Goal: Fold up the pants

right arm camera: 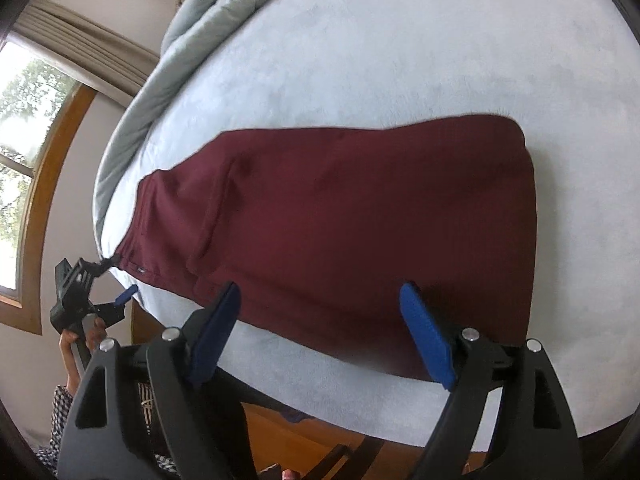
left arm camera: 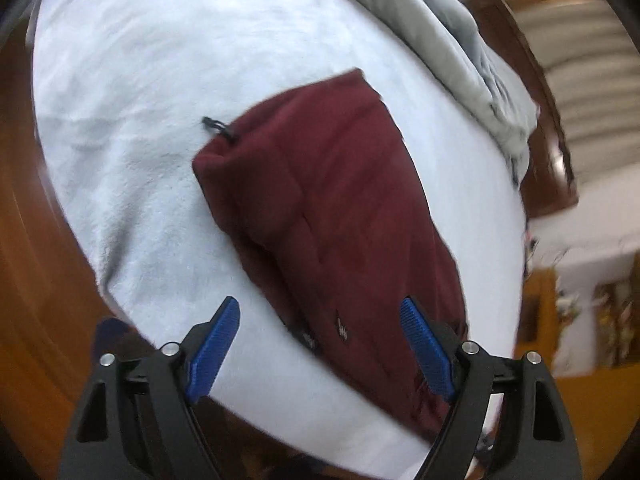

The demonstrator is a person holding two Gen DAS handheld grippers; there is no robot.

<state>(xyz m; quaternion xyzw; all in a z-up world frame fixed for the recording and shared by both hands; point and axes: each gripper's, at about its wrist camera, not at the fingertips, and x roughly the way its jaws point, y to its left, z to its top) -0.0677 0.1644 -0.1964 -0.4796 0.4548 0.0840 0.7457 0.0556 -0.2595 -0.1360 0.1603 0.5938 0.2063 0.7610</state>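
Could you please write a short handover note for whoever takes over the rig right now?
Left hand-held gripper: open, holding nothing, hovering over the near edge of the bed.
Right hand-held gripper: open, holding nothing, over the pants' near edge.
Maroon pants lie flat on the bed in a long folded shape, drawstring sticking out at the waist end.
Done: apparently one lengthwise fold.
Left: probably fold end to end and tidy.

Folded pants (right arm camera: 340,216) flat on the bed (right arm camera: 400,52), near its front edge, waistband end toward the left in the right wrist view, folded end to the right. Drawstring (right arm camera: 107,263) off the waistband, at the bed's left edge. Bunched duvet (right arm camera: 224,4) behind, along the far left side. Left hand-held gripper (right arm camera: 120,300) off the bed's left corner, beside the drawstring. Right hand-held gripper (right arm camera: 320,304) before the pants' near edge. Window (right arm camera: 28,152) at far left.
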